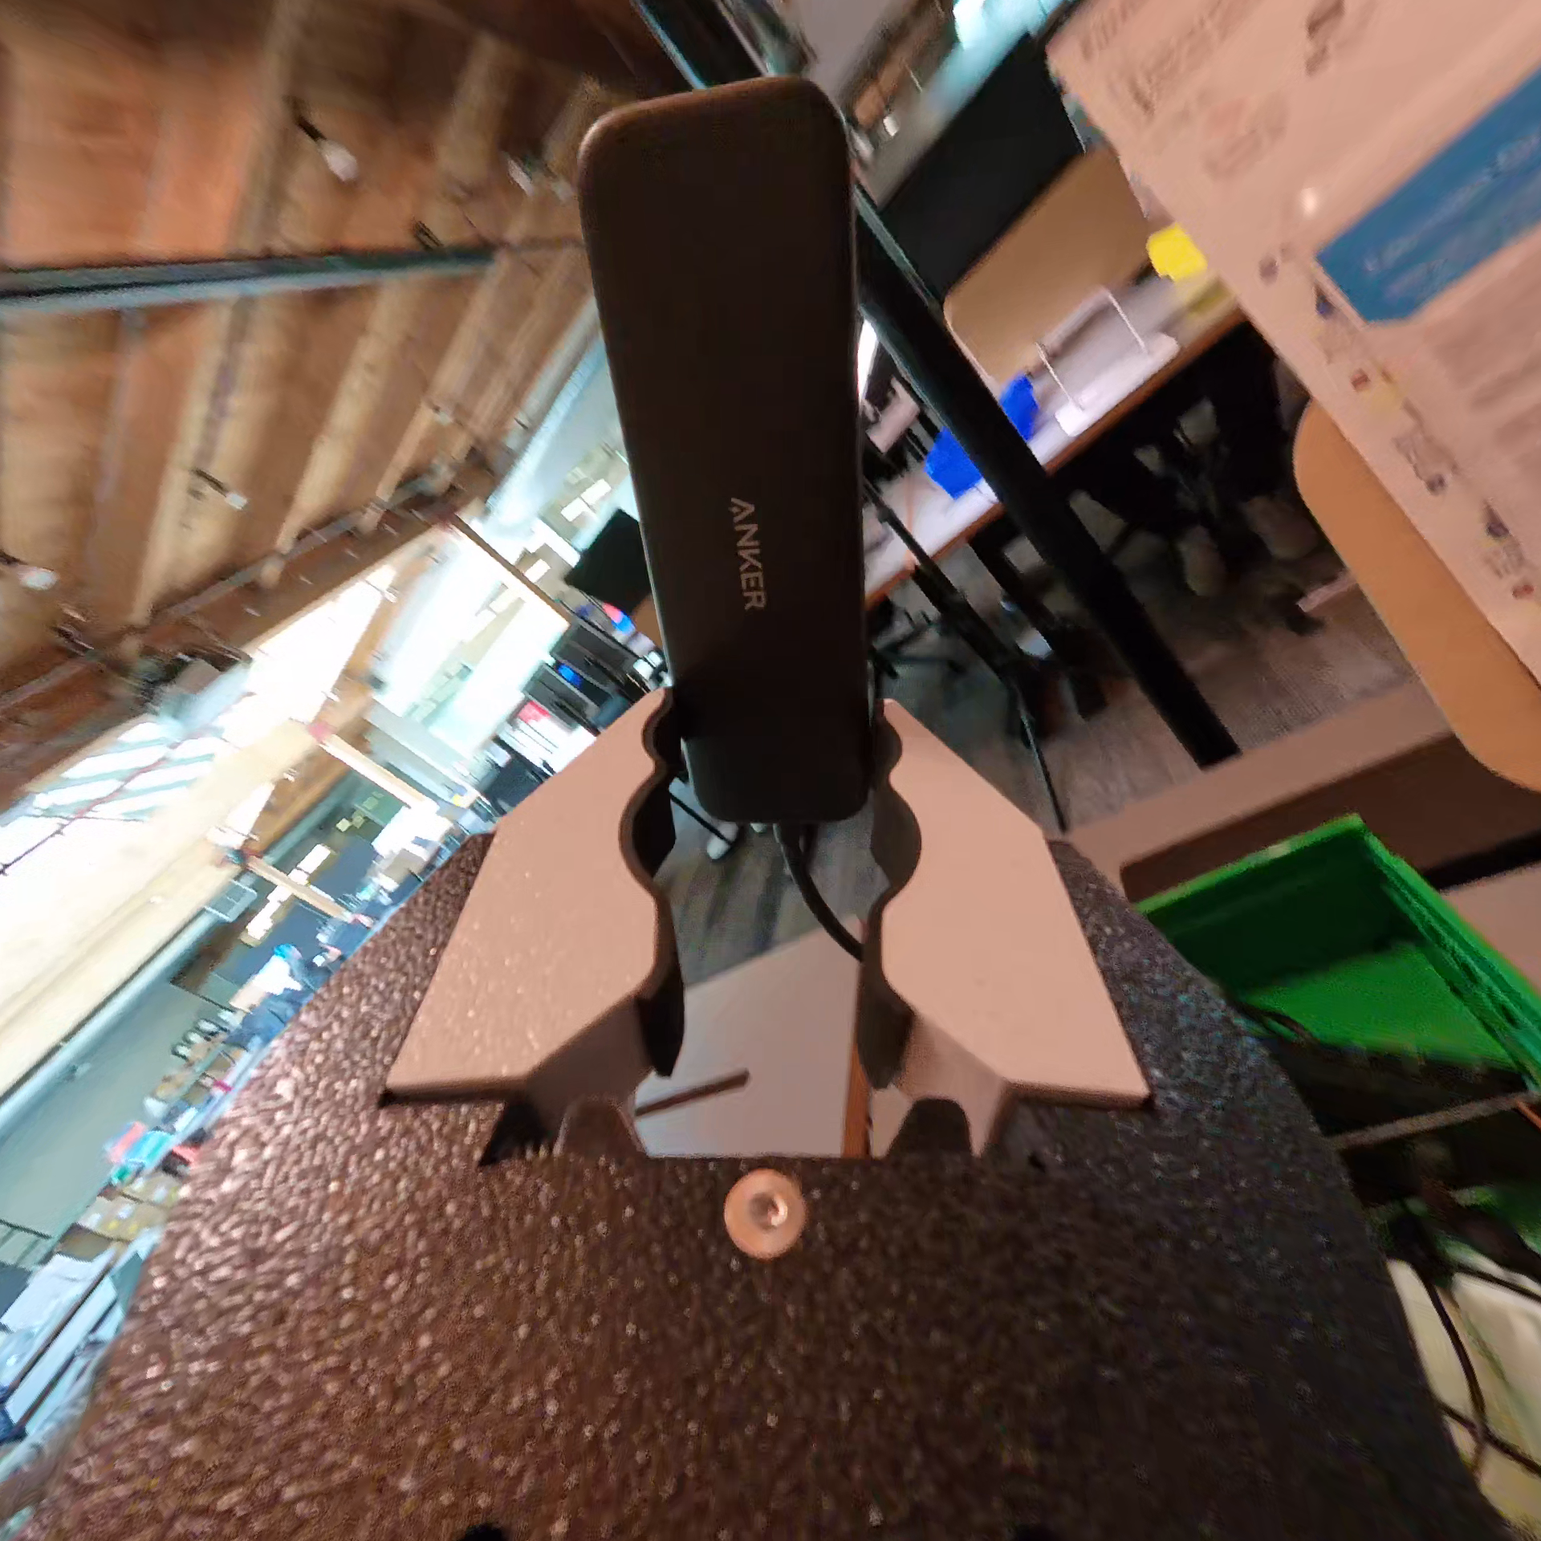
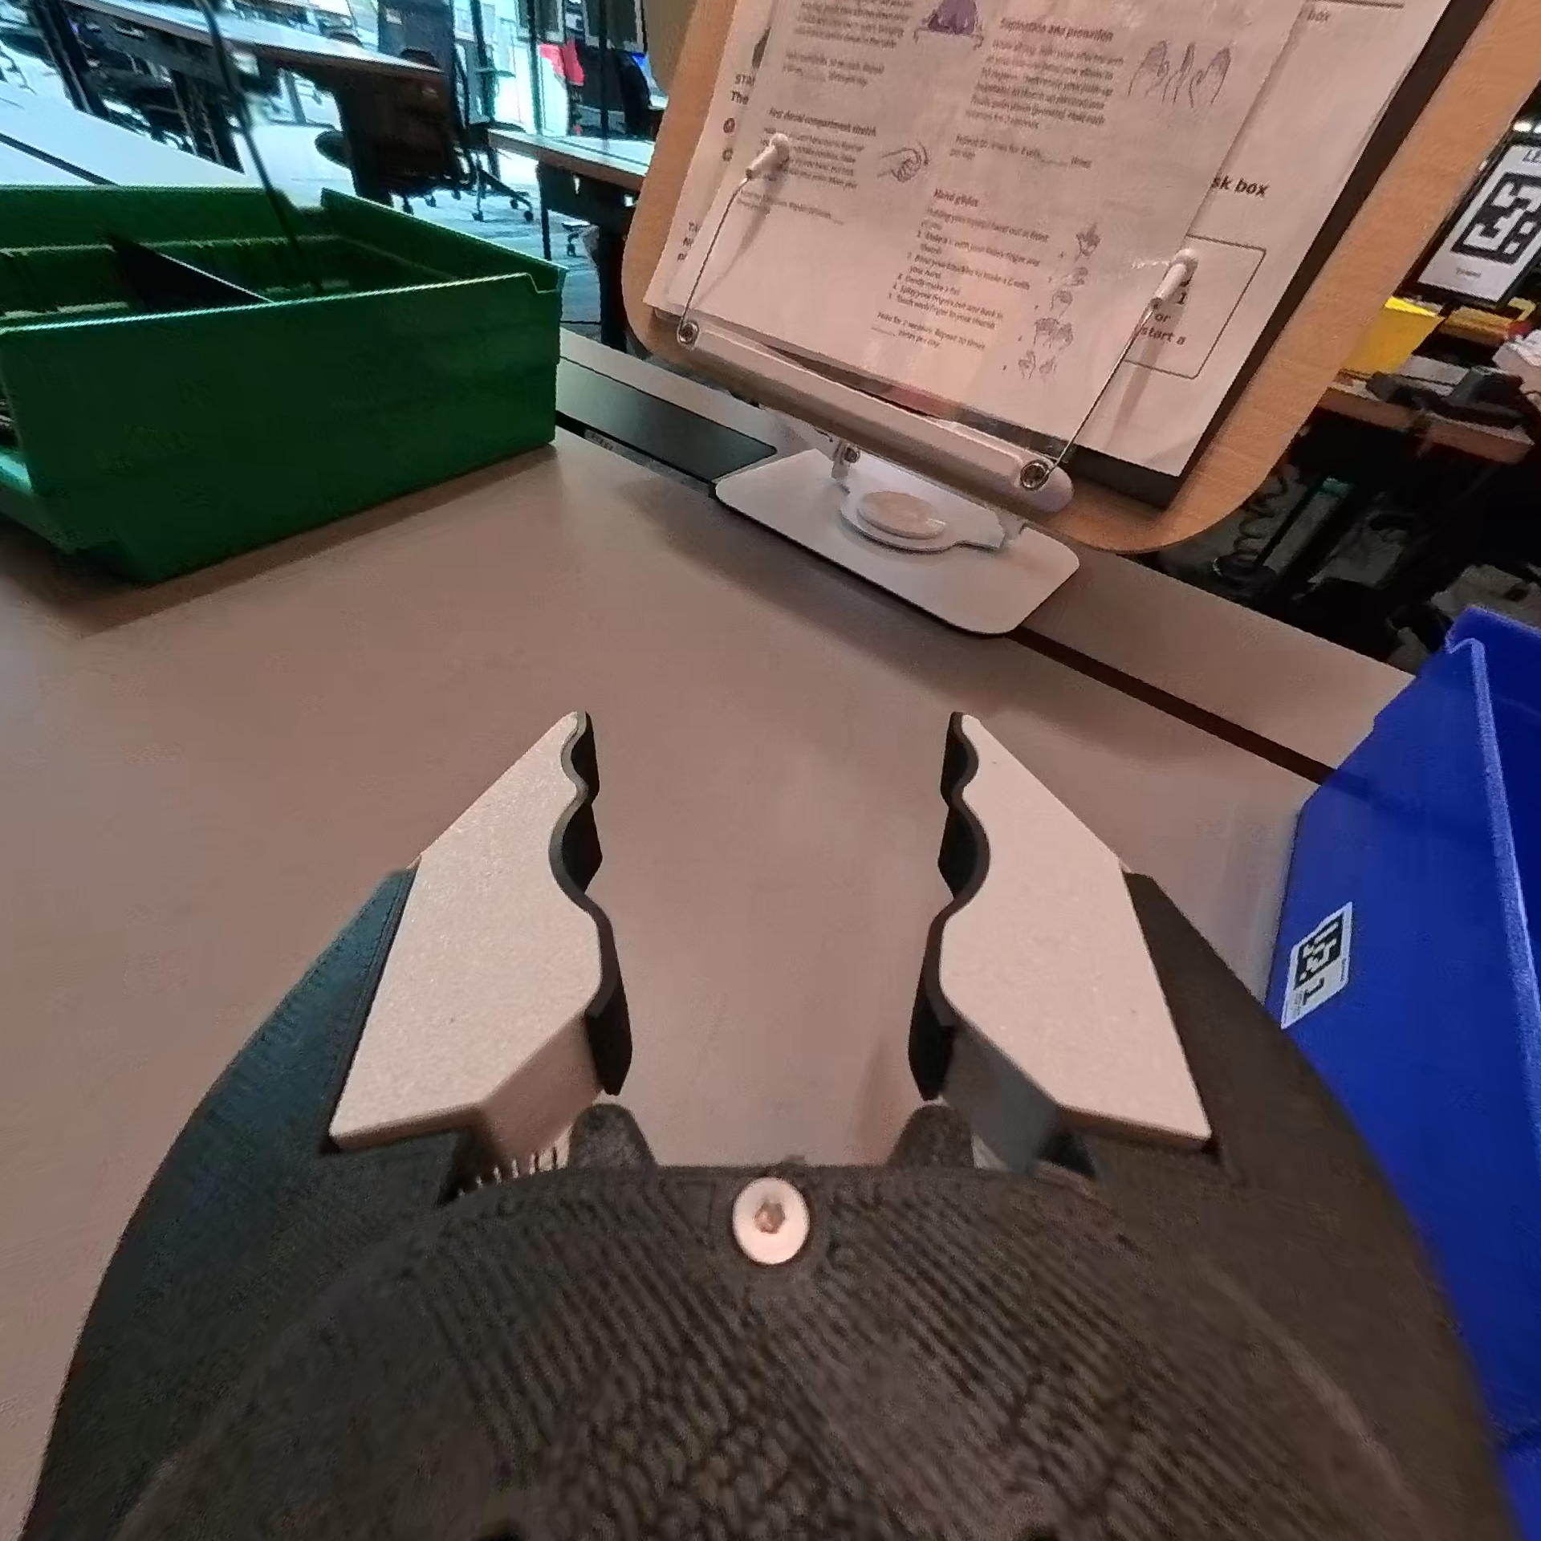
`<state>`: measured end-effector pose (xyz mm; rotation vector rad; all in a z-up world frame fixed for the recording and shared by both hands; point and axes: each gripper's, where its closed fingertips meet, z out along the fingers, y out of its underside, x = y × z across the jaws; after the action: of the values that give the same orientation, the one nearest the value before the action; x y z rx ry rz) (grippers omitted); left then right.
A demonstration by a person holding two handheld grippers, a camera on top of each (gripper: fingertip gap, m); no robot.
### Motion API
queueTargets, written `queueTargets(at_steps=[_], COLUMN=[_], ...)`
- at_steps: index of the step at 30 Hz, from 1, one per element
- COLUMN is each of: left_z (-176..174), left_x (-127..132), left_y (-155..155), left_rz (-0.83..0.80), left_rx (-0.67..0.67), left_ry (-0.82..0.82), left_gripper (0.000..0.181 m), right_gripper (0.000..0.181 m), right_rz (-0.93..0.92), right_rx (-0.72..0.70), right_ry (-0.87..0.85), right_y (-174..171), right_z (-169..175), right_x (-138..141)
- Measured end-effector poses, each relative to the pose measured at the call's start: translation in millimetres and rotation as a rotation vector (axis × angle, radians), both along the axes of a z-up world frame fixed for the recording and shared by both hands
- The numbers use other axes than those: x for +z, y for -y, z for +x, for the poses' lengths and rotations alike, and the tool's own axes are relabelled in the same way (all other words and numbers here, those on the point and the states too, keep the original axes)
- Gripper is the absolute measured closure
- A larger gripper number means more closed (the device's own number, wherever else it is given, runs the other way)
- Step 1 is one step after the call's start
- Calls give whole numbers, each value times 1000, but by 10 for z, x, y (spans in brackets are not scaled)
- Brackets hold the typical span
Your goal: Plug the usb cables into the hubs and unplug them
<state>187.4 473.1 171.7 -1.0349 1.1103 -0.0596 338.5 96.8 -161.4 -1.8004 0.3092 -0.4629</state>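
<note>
At the centre of the left wrist frame, the left gripper (image 1: 771, 750) tilts toward the ceiling, clamped on the slim black rectangular USB hub (image 1: 725, 417). The right gripper (image 2: 771, 800) hovers over the beige table (image 2: 333, 667), jaws apart and empty. A green plastic bin (image 2: 275, 392) at upper left holds a dark cable (image 2: 267, 167); the blue plastic bin (image 2: 1418, 917)'s contents are hidden.

The left gripper (image 1: 771, 750) is raised and rolled, so its view is tilted well off level toward the ceiling. Its fingers (image 1: 550, 901) are closed on the lower end of the hub (image 1: 725, 434). The right gripper (image 2: 771, 750) is level, low over the table (image 2: 333, 709), fingers (image 2: 492, 909) spread apart, nothing between them.
</note>
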Motion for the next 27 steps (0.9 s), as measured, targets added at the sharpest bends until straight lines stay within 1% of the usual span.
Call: queueTargets(at_steps=[1, 3, 4, 6, 10, 12, 14, 16, 18, 20, 21, 22, 24, 27], left_z=[-37, -72, -91, -103, -129, -103, -75, -13, 69, 150, 176, 202, 235, 303], left_x=[157, 393, 499, 618, 759, 730, 683, 581, 402, 179, 56, -83, -356, -802], left_y=[93, 265, 319, 354, 338, 417, 600, 882, 1200, 1568, 1741, 1910, 2226, 2728], left_rz=[23, 23, 48, 87, 133, 100, 83, 74, 57, 75, 98, 145, 278, 489], left_rx=[-16, -54, -51, -24, 12, -32, -102, -206, -313, -424, -453, -472, -470, -481], left_ry=[32, 70, 75, 55, 60, 57, 56, 39, 9, -13, -16, -32, -42, -42], left_gripper=[138, 138, 138, 138, 138, 138, 138, 138, 138, 139, 139, 139, 139, 138], right_gripper=[99, 99, 99, 99, 99, 99, 99, 99, 97, 91, 89, 88, 94, 102], right_rz=[-1, -3, -4, -9, -19, -21, -14, 15, 78, 203, 289, 381, 547, 698], right_rx=[0, -3, -3, -3, -1, -2, -1, 4, 35, 124, 180, 236, 331, 454], right_ry=[-1, -4, -5, -9, -15, -14, -13, -2, 7, 2, -11, -30, -71, -73], right_y=[1, 4, 5, 4, 6, 8, 10, 9, -8, -49, -56, -48, 3, 91], right_z=[1, 9, 11, 11, 9, 12, 11, 2, -50, -197, -295, -395, -565, -807], right_x=[-5, -13, -15, -28, -58, -64, -46, 18, 140, 359, 508, 670, 971, 1280])
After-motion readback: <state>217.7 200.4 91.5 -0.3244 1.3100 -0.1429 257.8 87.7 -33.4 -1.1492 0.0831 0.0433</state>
